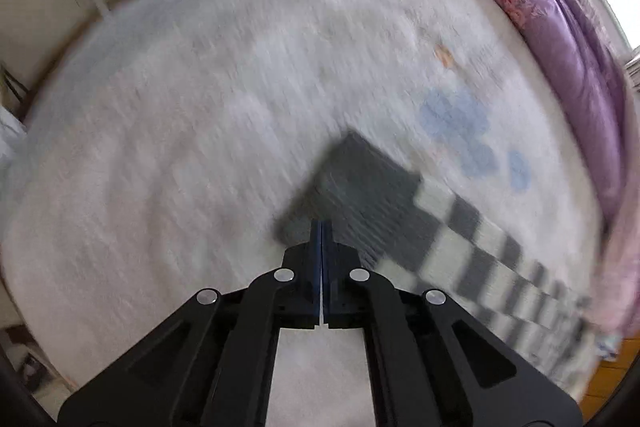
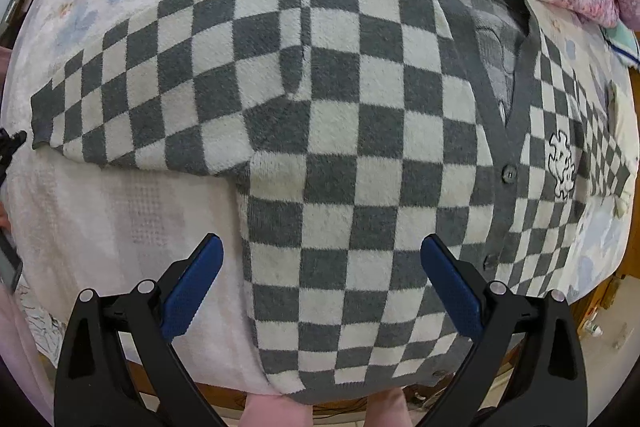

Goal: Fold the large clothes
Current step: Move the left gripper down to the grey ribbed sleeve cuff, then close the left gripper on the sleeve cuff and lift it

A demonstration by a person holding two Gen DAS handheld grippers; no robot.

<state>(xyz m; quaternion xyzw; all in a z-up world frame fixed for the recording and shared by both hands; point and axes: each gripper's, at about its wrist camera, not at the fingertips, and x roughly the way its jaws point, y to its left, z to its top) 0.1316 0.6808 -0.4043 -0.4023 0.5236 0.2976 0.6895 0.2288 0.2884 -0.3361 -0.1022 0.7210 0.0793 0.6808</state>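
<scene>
One white fleece bed cover [image 1: 200, 131] is spread under a checkered cardigan [image 2: 340, 147]; a purple quilt [image 1: 560, 39] is heaped upper right. The left gripper [image 1: 321, 227] is pinched on the grey cuff [image 1: 352, 195]; the right gripper [image 2: 320, 251] is held wide.

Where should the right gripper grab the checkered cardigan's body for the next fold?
Probably the bottom hem of the checkered cardigan, pinched from above at the near bed edge. It lies flat and buttoned, and the right gripper hangs open above its lower body.

Bare white blanket [image 1: 200, 147] lies open left of the cardigan [image 2: 340, 147]; purple quilt [image 1: 560, 47] walls the right.
</scene>
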